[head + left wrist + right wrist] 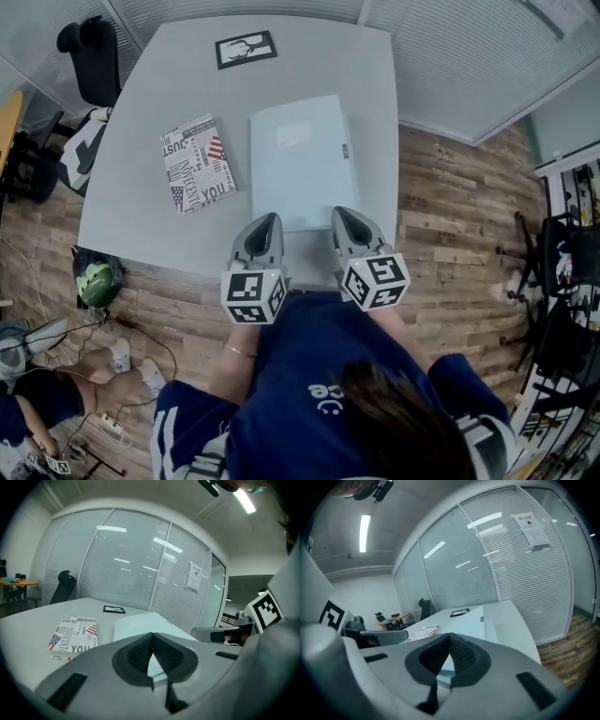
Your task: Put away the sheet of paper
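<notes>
Both jaw pairs clenched on nothing, the left gripper and right gripper flank the near short edge of the sheet of paper, flat on the table, long axis running straight away, neither hand nearer.

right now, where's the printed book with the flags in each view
Head view: book left of centre, just left of the white folder.
Left gripper view: lower left, left of the jaws.
Right gripper view: small, left of centre, above the jaws.
Shared landmark: the black-framed picture, beyond the book in all three.
</notes>
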A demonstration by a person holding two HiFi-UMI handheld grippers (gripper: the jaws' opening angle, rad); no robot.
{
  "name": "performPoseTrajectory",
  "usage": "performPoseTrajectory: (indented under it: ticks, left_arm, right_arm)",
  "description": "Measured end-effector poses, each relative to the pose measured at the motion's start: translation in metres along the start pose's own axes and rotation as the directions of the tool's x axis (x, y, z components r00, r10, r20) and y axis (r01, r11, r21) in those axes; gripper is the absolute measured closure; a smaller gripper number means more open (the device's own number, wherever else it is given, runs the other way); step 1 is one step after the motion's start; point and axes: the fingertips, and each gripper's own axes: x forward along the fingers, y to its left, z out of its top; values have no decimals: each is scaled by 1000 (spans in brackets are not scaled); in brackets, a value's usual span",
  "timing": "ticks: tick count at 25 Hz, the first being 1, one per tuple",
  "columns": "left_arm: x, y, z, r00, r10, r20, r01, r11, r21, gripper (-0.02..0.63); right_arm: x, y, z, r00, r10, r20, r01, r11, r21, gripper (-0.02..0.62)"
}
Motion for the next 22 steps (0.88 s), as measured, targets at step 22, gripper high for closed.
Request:
performPoseTrajectory:
  ticks: [22]
  left_arm:
    - [-1,-14,-1,1000,-3,-3,3,997,82,601]
  right_arm:
    - [-5,5,-4,1000,-16,-14,15,996,-92,588]
